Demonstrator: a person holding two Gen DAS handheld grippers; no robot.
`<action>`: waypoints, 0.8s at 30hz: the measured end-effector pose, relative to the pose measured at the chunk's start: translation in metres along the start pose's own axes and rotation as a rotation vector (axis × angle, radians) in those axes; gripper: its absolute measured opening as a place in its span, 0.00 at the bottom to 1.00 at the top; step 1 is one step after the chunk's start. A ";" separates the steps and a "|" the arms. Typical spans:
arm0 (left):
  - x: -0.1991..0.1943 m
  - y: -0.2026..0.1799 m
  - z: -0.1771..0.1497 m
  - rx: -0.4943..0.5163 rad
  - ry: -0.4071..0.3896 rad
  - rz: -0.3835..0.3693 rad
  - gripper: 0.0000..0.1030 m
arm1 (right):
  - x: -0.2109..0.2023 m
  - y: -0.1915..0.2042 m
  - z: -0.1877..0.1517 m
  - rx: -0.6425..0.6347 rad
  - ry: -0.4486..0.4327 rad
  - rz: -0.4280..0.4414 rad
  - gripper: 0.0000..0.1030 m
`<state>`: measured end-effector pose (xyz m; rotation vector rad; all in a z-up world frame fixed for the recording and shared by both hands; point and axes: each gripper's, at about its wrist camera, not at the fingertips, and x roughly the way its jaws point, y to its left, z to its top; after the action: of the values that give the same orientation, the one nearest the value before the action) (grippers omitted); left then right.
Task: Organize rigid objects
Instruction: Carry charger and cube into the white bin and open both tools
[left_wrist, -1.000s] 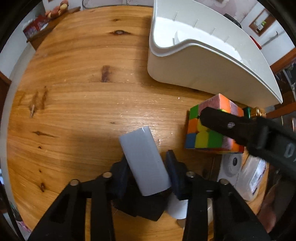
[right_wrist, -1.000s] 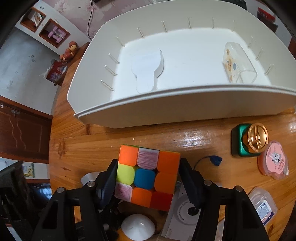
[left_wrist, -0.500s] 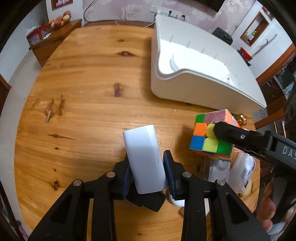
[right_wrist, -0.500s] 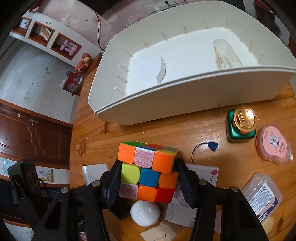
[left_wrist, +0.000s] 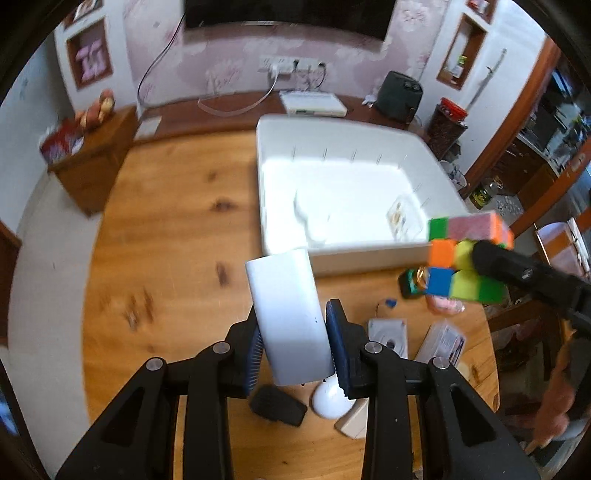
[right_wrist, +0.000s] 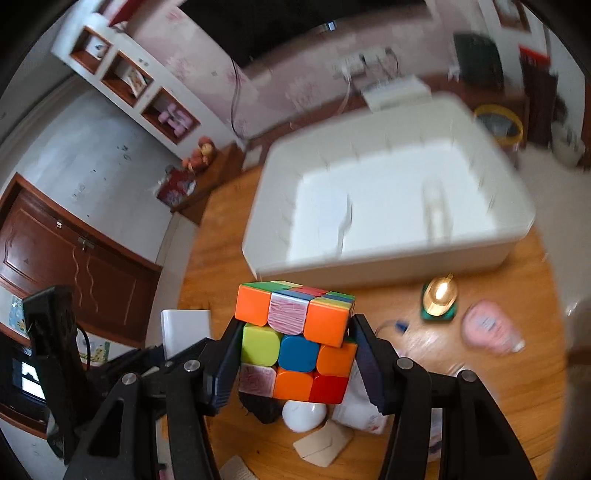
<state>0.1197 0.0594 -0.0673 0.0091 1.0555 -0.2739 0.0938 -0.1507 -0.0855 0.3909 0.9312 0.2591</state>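
Note:
My left gripper (left_wrist: 295, 354) is shut on a white rectangular power bank (left_wrist: 290, 317) and holds it high above the round wooden table (left_wrist: 166, 240). My right gripper (right_wrist: 295, 362) is shut on a multicoloured puzzle cube (right_wrist: 295, 343), also lifted; the cube shows in the left wrist view (left_wrist: 465, 264) to the right. A large white bin (left_wrist: 343, 188) stands on the table ahead of both grippers, with a clear plastic item (left_wrist: 400, 218) and a white item (left_wrist: 306, 221) inside. The bin also shows in the right wrist view (right_wrist: 388, 195).
On the table near me lie a green bottle with gold cap (right_wrist: 439, 299), a pink round case (right_wrist: 487, 328), a white dome (right_wrist: 304, 415), a black block (left_wrist: 277, 404), white packets (left_wrist: 388, 332) and a beige card (right_wrist: 321, 446). A wooden sideboard (left_wrist: 92, 155) stands beyond the table.
Both grippers have risen well above the table with their objects and tilted up, so the bin's inside and the room now show. The view is motion-blurred.

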 end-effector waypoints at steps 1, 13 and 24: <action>-0.003 -0.003 0.009 0.017 -0.007 0.002 0.33 | -0.012 0.002 0.009 -0.013 -0.026 -0.012 0.56; -0.006 -0.048 0.124 0.141 -0.114 0.055 0.33 | -0.074 0.020 0.116 -0.114 -0.252 -0.218 0.56; 0.118 -0.048 0.163 0.147 0.006 0.159 0.34 | 0.042 -0.033 0.129 -0.057 -0.045 -0.228 0.56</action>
<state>0.3028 -0.0357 -0.0818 0.2253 1.0329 -0.2068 0.2250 -0.1919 -0.0612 0.2350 0.9133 0.0680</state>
